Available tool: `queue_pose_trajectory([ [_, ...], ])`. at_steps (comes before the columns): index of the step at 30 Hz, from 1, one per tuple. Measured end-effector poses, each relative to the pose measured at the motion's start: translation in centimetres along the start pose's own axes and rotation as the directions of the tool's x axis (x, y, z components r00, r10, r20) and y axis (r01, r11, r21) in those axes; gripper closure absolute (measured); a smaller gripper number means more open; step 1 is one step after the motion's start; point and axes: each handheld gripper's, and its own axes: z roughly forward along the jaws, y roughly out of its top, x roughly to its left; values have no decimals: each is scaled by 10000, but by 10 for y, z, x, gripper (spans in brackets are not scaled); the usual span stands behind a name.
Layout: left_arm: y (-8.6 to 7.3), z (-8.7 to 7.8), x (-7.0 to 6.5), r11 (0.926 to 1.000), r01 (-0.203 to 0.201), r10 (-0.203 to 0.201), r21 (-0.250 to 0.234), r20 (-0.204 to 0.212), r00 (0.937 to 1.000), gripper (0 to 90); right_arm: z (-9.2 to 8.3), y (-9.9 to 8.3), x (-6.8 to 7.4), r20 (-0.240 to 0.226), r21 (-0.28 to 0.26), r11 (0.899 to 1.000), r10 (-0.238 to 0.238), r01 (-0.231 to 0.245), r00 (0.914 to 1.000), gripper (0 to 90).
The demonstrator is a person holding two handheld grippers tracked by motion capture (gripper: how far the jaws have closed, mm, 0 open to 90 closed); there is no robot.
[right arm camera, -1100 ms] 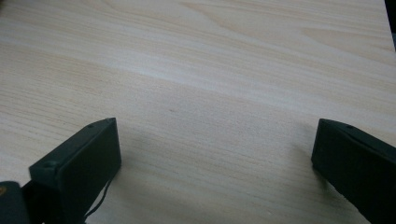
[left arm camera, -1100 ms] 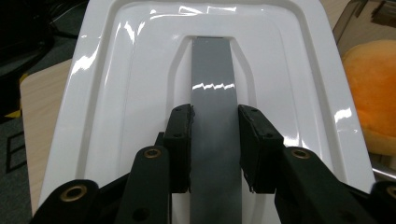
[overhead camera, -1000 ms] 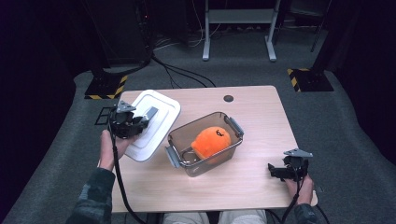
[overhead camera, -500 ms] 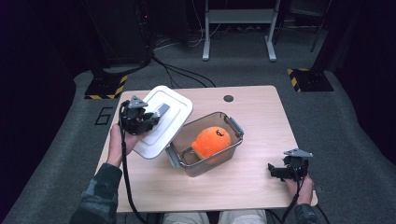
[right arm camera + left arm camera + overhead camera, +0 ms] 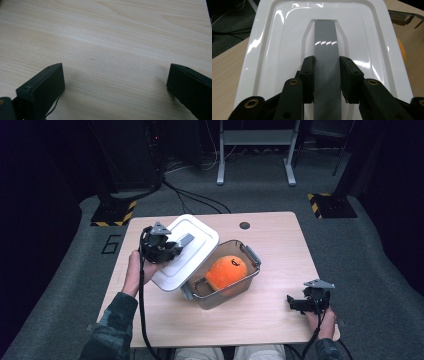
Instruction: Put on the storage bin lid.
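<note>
Nearest the person, at the front right corner of the pale wooden tabletop [image 5: 270, 320], the right gripper [image 5: 304, 303] is resting low over bare wood. In the right gripper view its two black jaws are standing wide apart with nothing between them, only the wood grain [image 5: 112, 50] lying beyond.

Farther in, near the table's middle, a clear rectangular plastic container with grey side latches [image 5: 223, 297] is sitting on the wood, and a round orange ball bearing a small dark mark [image 5: 227, 271] is lying inside it.

To the left of the container, the left gripper [image 5: 172, 251] is gripping a glossy white rectangular plastic lid [image 5: 192, 251] by the flat grey strip handle [image 5: 326, 42] running along its centre. In the left gripper view the jaws are pressing on either edge of that strip, with the pads [image 5: 308, 75] flush against it. The lid is being held tilted, its near right edge overlapping the container's left rim; whether lid and rim are touching cannot be told. The person's left hand [image 5: 134, 272] is carrying the gripper from below left, a black cable [image 5: 142, 315] trailing back toward the table's near edge.

Farthest off, a small dark round hole [image 5: 244, 225] is showing in the tabletop near its far edge.
</note>
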Motion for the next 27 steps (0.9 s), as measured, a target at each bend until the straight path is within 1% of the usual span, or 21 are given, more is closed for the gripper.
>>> queue_pose_trajectory([
  [8, 8, 12, -12, 9993, -371, 368, 62, 410, 9985, 662, 0, 0, -1, -5, -28, 10000, -67, 67, 10000, 7],
  [13, 13, 21, -19, 9986, -512, 503, 129, 629, 9968, 662, 0, 0, -1, -10, -35, 10000, -72, 72, 10000, 9],
  [18, 16, 28, -24, 9969, -755, 734, 205, 894, 9933, 662, 0, 0, -1, -13, -41, 10000, -74, 74, 10000, 10],
  [19, 17, 31, -26, 9966, -793, 767, 217, 1012, 9919, 662, 0, 0, -1, -12, -41, 10000, -72, 72, 10000, 10],
  [20, 17, 31, -26, 9966, -793, 767, 217, 1012, 9919, 662, 0, 0, -1, -12, -41, 10000, -72, 72, 10000, 10],
  [21, 17, 33, -26, 9957, -903, 876, 219, 1036, 9907, 662, 0, 0, -1, -12, -41, 10000, -75, 75, 10000, 10],
  [23, 18, 36, -28, 9944, -1011, 969, 306, 1169, 9884, 662, 0, 0, -1, -13, -41, 10000, -74, 74, 10000, 10],
  [27, 20, 42, -32, 9929, -1148, 1094, 311, 1405, 9840, 662, 0, 0, 0, -10, -43, 10000, -70, 70, 10000, 10],
])
